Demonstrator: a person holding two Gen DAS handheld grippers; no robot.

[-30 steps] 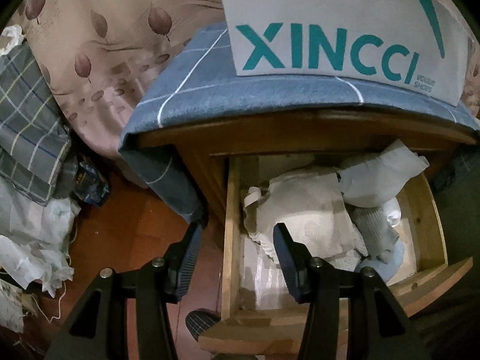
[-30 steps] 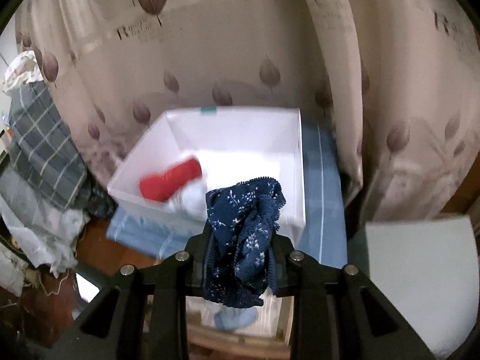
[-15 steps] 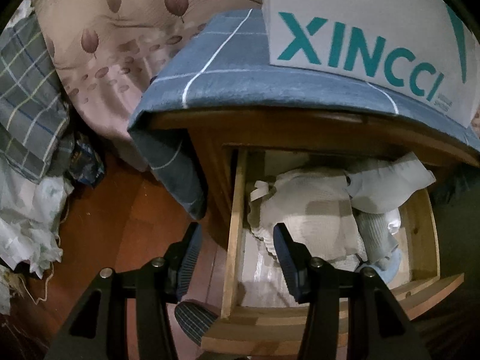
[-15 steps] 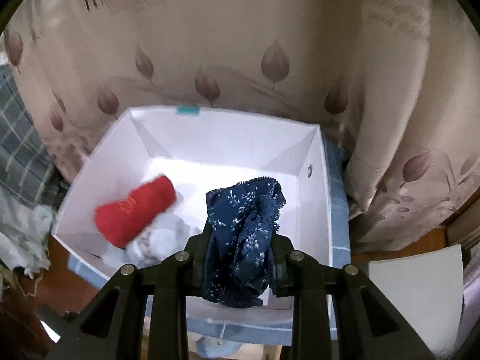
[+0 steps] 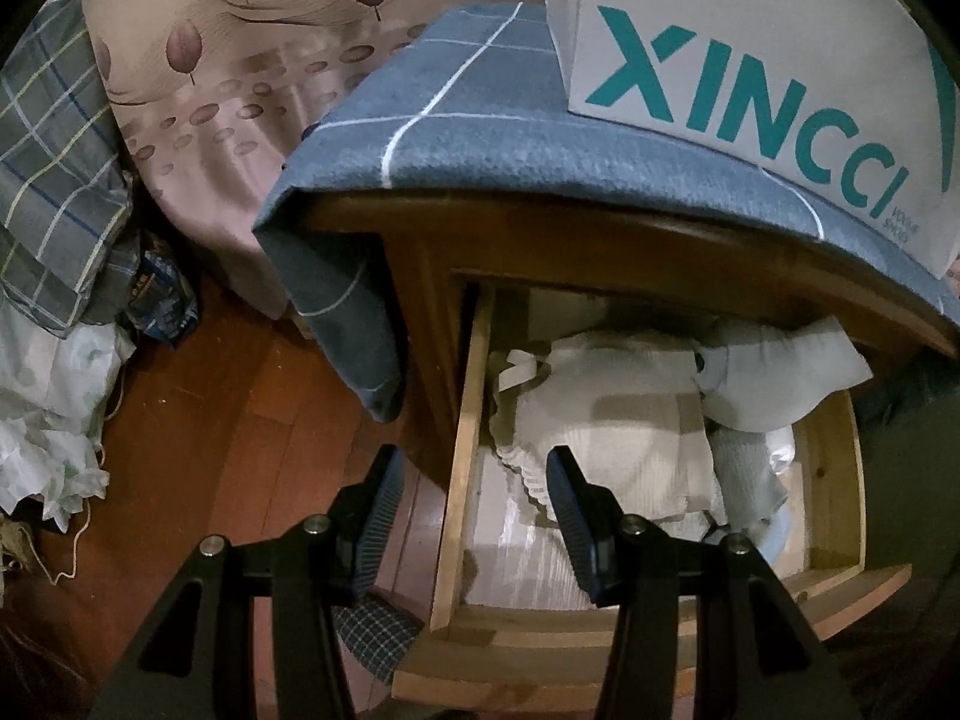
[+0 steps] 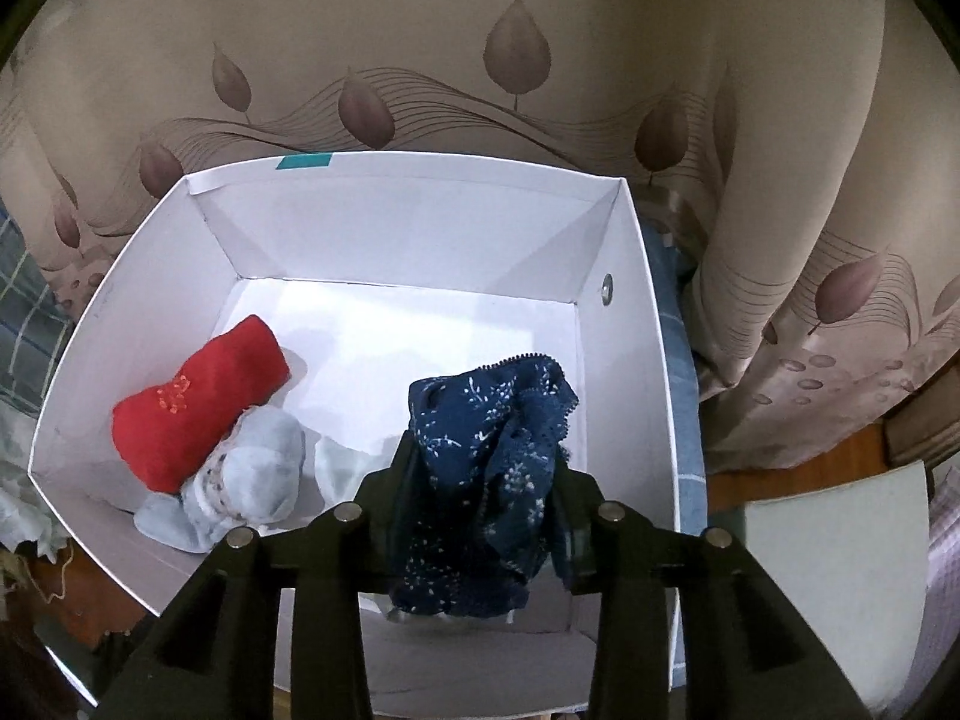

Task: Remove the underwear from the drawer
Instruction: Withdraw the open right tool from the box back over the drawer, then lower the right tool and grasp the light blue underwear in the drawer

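A bunched navy floral lace-trimmed pair of underwear [image 6: 486,468] hangs between the right gripper [image 6: 480,480] fingers, whose jaws have just been easing apart, over the white cardboard box's [image 6: 420,228] near right corner. Soft and light, it bunches anywhere. The left gripper [image 5: 468,516], half open and empty, straddles the wooden drawer's [image 5: 462,450] left edge.

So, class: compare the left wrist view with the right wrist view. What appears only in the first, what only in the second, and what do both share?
Only the left wrist view: the open wooden drawer of pale clothes, and the empty left gripper.

Only the right wrist view: the box's inside, with a red roll, and the navy floral underwear between the right gripper jaws, which have just been opening.

Both: the white box, leaf-print curtain and blue checked cloth.
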